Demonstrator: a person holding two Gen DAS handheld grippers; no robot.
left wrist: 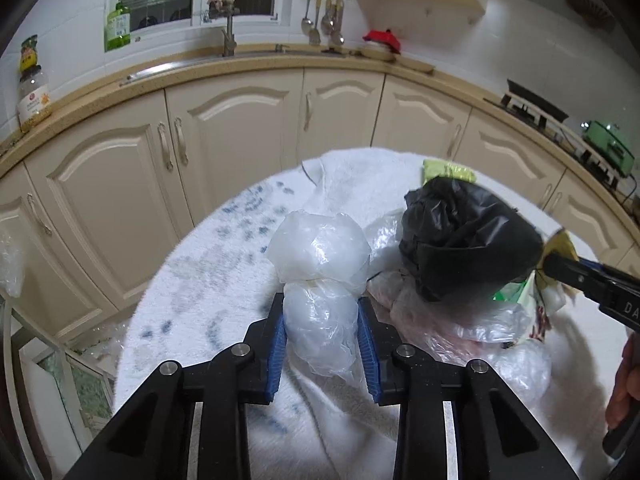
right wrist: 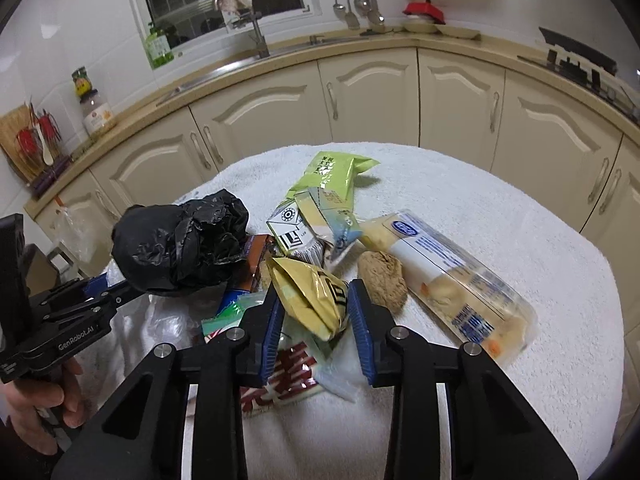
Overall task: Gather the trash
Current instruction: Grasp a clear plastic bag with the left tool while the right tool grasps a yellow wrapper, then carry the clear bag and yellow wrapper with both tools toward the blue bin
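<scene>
Trash, heaped on the towel-covered table point(right wrist: 500, 208): left tongs point(left wrist: 322, 326) clamped on a clear plastic bag point(left wrist: 320, 276), right tongs point(right wrist: 313, 320) clamped on a gold wrapper point(right wrist: 308, 300); lift both slowly, lest crinkly film slip free.

We read "GenRobot.AI" in pale letters on the black body of the left gripper point(right wrist: 90, 292), at about nine o'clock in the right wrist view. In the left wrist view, the letters "DA" show on the black body of the right gripper point(left wrist: 548, 266), at three o'clock, cut off by the frame edge. A white carton point(right wrist: 298, 236) in the pile, near the centre, carries a round black emblem and bold black marks that we cannot make out. The green packet point(right wrist: 332, 174) at twelve o'clock, the long clear wrapper point(right wrist: 448, 272) with blue print at three o'clock, and the jar labels point(right wrist: 96, 116) on the counter bear print too small for us to read.
</scene>
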